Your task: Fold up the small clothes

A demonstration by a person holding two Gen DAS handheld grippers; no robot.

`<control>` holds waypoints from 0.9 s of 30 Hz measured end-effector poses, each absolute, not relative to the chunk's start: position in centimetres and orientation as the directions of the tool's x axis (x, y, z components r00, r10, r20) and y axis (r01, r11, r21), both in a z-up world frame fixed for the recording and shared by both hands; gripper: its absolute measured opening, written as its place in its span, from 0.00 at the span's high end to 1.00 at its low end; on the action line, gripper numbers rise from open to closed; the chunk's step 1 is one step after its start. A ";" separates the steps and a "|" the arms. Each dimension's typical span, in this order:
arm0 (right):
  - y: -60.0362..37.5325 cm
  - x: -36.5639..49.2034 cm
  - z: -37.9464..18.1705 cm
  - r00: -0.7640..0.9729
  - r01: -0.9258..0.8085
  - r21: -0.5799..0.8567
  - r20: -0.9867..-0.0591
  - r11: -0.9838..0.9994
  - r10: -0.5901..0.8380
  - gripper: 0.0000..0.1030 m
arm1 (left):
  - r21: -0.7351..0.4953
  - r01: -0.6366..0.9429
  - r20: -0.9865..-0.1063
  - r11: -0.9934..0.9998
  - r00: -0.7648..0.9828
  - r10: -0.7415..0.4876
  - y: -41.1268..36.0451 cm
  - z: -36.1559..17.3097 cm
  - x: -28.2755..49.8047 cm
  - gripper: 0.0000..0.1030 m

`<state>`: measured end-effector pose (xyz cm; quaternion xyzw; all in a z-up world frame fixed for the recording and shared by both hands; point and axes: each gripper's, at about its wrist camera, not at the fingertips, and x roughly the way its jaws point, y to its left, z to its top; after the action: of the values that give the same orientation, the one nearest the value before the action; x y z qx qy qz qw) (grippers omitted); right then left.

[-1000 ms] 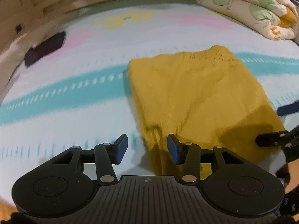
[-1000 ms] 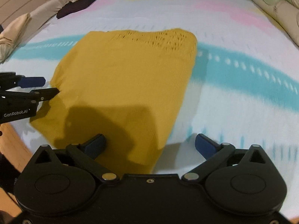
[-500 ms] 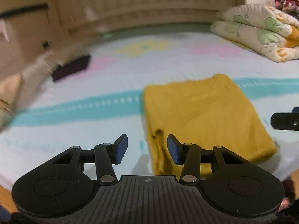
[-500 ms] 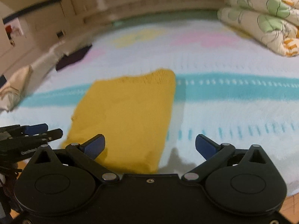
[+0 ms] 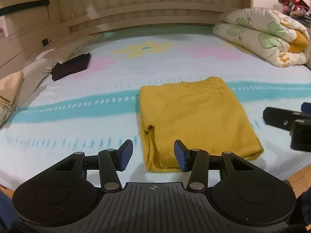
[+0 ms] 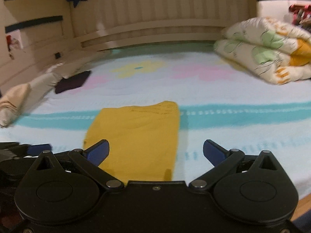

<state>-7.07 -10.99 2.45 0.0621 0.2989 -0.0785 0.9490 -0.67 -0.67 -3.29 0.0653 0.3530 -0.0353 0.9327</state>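
Note:
A yellow knit garment (image 5: pixel 194 116) lies folded into a rectangle on the bed, near its front edge; it also shows in the right wrist view (image 6: pixel 138 134). My left gripper (image 5: pixel 153 154) is open and empty, held above the garment's near left corner. My right gripper (image 6: pixel 156 152) is wide open and empty, held above the garment's near right part. The right gripper's tip shows at the right edge of the left wrist view (image 5: pixel 287 120), and the left gripper's tip shows at the left edge of the right wrist view (image 6: pixel 29 149).
The bed sheet (image 5: pixel 77 101) is pale blue with teal stripes and flower prints. A dark folded cloth (image 5: pixel 72 68) and beige pillows (image 5: pixel 11 93) lie at the far left. A rolled floral quilt (image 5: pixel 266 36) sits at the far right. The wooden headboard (image 5: pixel 145 17) is behind.
Both grippers have lifted and drawn back from the garment toward the bed's front edge, so more of the room shows. The garment stays folded and still.

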 end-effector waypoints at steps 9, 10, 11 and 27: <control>-10.6 -7.3 2.0 0.779 0.169 0.139 -0.625 0.976 -0.046 0.01 | 0.044 0.092 -0.692 0.995 0.721 -0.036 -0.4 -3.5 -1.7 0.56; -10.4 -7.2 1.9 0.775 0.169 0.132 -0.630 0.977 -0.049 0.01 | 0.040 0.090 -0.696 0.995 0.717 -0.037 -0.4 -3.6 -1.7 0.56; -10.2 -7.3 1.8 0.772 0.170 0.128 -0.634 0.977 -0.051 0.01 | 0.037 0.087 -0.700 0.996 0.713 -0.036 -0.4 -3.6 -1.7 0.56; -9.8 -6.4 0.3 0.690 0.206 0.121 -0.722 0.971 -0.057 0.01 | 0.018 0.060 -0.769 0.998 0.639 -0.025 -0.2 -5.2 -0.6 0.56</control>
<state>-6.40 -9.78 0.30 0.0966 0.3870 -0.0720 0.9142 -0.61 -0.24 -5.25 0.0209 0.4244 -0.0236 0.9049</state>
